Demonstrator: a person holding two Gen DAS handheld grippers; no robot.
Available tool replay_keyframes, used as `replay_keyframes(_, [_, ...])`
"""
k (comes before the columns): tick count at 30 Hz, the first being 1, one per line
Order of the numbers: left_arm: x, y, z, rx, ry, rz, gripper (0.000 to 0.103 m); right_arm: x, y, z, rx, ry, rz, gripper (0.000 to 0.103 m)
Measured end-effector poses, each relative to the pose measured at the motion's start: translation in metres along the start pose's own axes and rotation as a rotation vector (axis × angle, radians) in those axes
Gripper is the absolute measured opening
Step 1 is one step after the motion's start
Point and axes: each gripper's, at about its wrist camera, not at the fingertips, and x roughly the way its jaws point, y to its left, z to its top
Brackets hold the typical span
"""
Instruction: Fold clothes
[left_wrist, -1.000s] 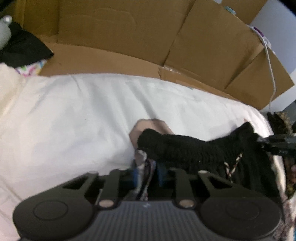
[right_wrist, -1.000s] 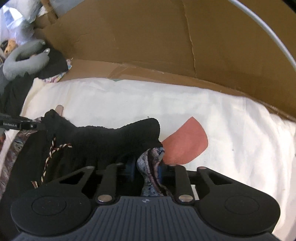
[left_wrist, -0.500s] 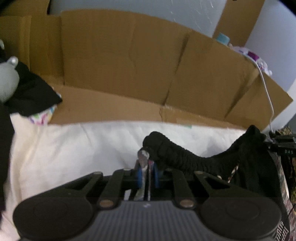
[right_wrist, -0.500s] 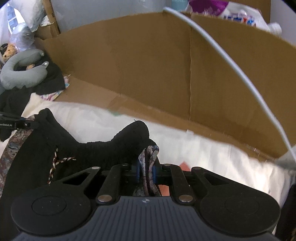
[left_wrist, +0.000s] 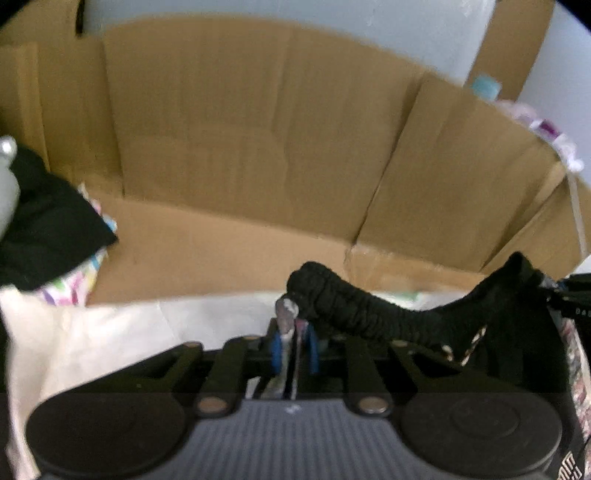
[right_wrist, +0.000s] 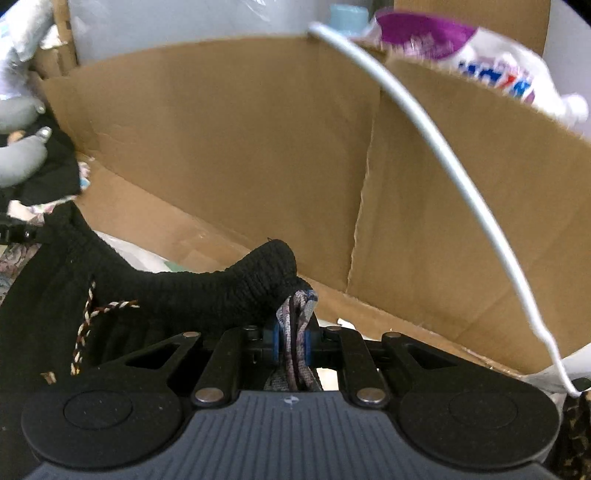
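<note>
While left claw (left_wrist: 293, 349) opens on garment (left_wrist: 369, 314), right claw (right_wrist: 291, 341) grips it.

Two grippers: left gripper (left_wrist: 293, 347), right gripper (right_wrist: 291, 341); one patterned garment with black elastic waistband (right_wrist: 207, 295), one white sheet (left_wrist: 110, 332), one cardboard wall (left_wrist: 258, 140), one white cable (right_wrist: 443, 155)

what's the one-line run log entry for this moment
left gripper: opening, fabric between fingers | right gripper: shut on black elastic-waist patterned garment | garment: lifted
</note>
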Motion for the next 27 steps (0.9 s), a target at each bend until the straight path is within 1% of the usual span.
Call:
replay_keyframes(2, [0.012, 0.0, -0.006, 0.008, 0.035, 0.038, 0.035, 0.01, -0.005, -0.005, 0.038, 0.026, 0.007, 0.016])
replay_keyframes(3, [0.015, 0.001, -0.008, 0.016, 0.043, 0.053, 0.039, 0.013, -0.008, -0.009, 0.046, 0.039, -0.002, 0.022])
replay_keyframes(4, [0.014, 0.001, -0.01, 0.019, 0.043, 0.059, 0.046, 0.013, -0.009, -0.011, 0.046, 0.043, -0.009, 0.025])
replay_keyframes(5, [0.013, 0.003, -0.012, 0.017, 0.042, 0.065, 0.05, 0.011, -0.009, -0.013, 0.04, 0.042, -0.009, 0.026])
replay_keyframes(7, [0.005, 0.006, -0.015, 0.01, 0.036, 0.059, 0.052, 0.004, -0.01, -0.017, 0.027, 0.038, 0.0, 0.043])
replay_keyframes(8, [0.001, 0.008, -0.014, 0.009, 0.034, 0.055, 0.053, -0.001, -0.01, -0.02, 0.018, 0.034, 0.006, 0.047])
replay_keyframes(10, [-0.008, 0.011, -0.015, 0.008, 0.03, 0.047, 0.056, -0.013, -0.009, -0.026, -0.002, 0.016, 0.013, 0.059])
replay_keyframes(11, [-0.014, 0.011, -0.016, 0.005, 0.025, 0.038, 0.057, -0.019, -0.008, -0.03, -0.011, 0.011, 0.021, 0.062])
replay_keyframes(13, [-0.028, 0.009, -0.02, 0.0, 0.017, 0.018, 0.057, -0.027, -0.002, -0.034, -0.024, 0.013, 0.033, 0.063])
replay_keyframes(16, [-0.052, -0.001, -0.027, 0.009, 0.012, 0.015, 0.057, -0.045, 0.002, -0.045, -0.038, 0.025, 0.041, 0.063])
replay_keyframes(19, [-0.083, -0.011, -0.036, 0.021, -0.007, 0.007, 0.058, -0.073, 0.001, -0.056, -0.035, 0.022, 0.042, 0.064])
replay_keyframes(22, [-0.114, -0.022, -0.045, 0.035, -0.01, 0.011, 0.059, -0.106, -0.005, -0.065, -0.011, 0.01, 0.035, 0.065])
replay_keyframes(27, [-0.167, -0.042, -0.066, 0.059, -0.028, -0.008, 0.065, -0.152, -0.013, -0.08, 0.02, 0.008, 0.004, 0.066])
